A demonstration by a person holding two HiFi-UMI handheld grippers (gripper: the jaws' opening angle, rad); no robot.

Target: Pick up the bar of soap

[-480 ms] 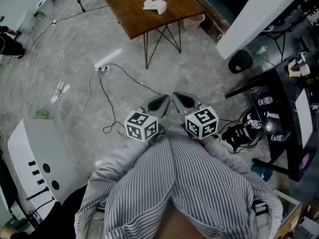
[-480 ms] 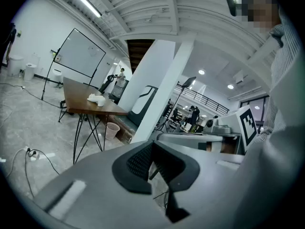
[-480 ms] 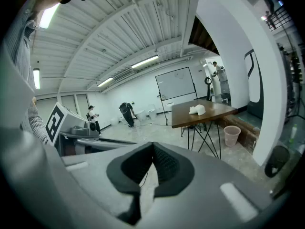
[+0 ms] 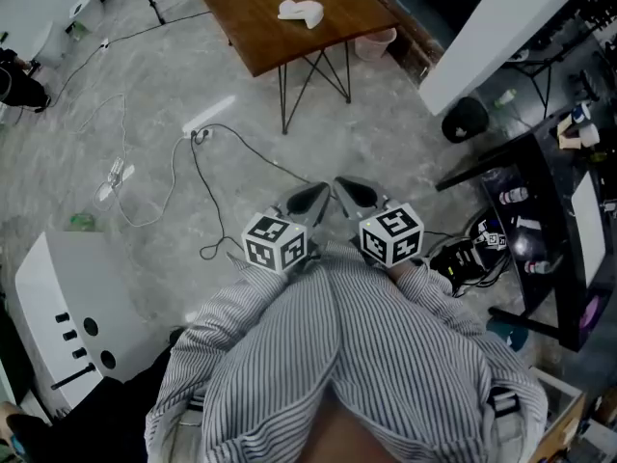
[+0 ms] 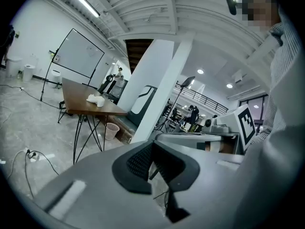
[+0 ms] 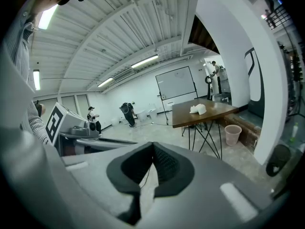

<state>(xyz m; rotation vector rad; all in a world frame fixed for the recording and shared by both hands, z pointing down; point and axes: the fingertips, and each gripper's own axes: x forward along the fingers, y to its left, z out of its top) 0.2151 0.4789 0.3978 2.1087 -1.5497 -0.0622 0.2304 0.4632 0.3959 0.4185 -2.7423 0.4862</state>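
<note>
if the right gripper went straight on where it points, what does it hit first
Probably the grey floor, short of the wooden table: the right gripper tilts slightly down. Depth is hard to judge.

The person is wearing a long-sleeved shirt with fine grey-and-white stripes. The left gripper and right gripper are showing smooth grey shells, black ribbed pads, and a white cube of black square markers each.

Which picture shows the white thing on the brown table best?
The head view: it looks down on the white thing, whole, on the table. Both gripper views show it small and far, from the side.
</note>
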